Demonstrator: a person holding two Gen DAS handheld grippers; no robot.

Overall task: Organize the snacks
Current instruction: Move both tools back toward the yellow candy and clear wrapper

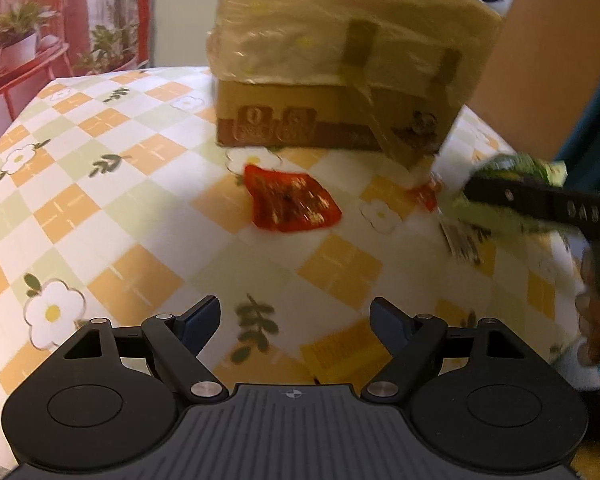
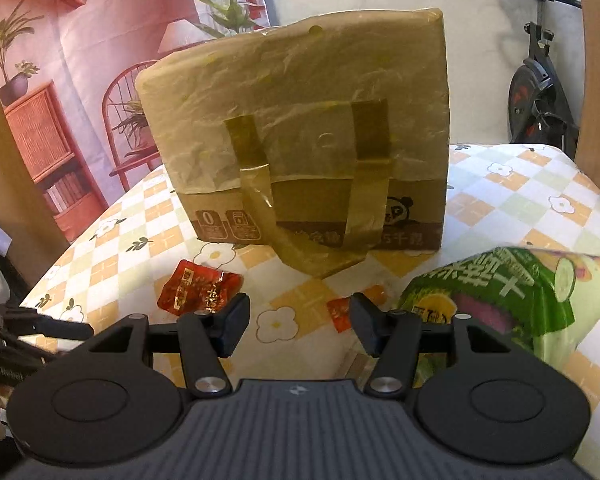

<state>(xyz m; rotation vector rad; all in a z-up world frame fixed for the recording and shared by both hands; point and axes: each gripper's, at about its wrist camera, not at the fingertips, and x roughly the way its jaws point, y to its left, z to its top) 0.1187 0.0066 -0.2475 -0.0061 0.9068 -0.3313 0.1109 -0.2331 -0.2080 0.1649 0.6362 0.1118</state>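
Between red packet (image 1: pixel 290 204) and left tool (image 1: pixel 296 320), bare tablecloth (image 1: pixel 140 208)

Left gripper (image 1: pixel 296 320) – matte black, two round housings, ribbed grey centre plate with crosshair mark at 12 o'clock, silver pivot screws, dark blue fingertips (image 1: pixel 198 322), right gripper (image 2: pixel 298 322) – identical build, teal sleeve (image 1: pixel 596 120) at 3 o'clock
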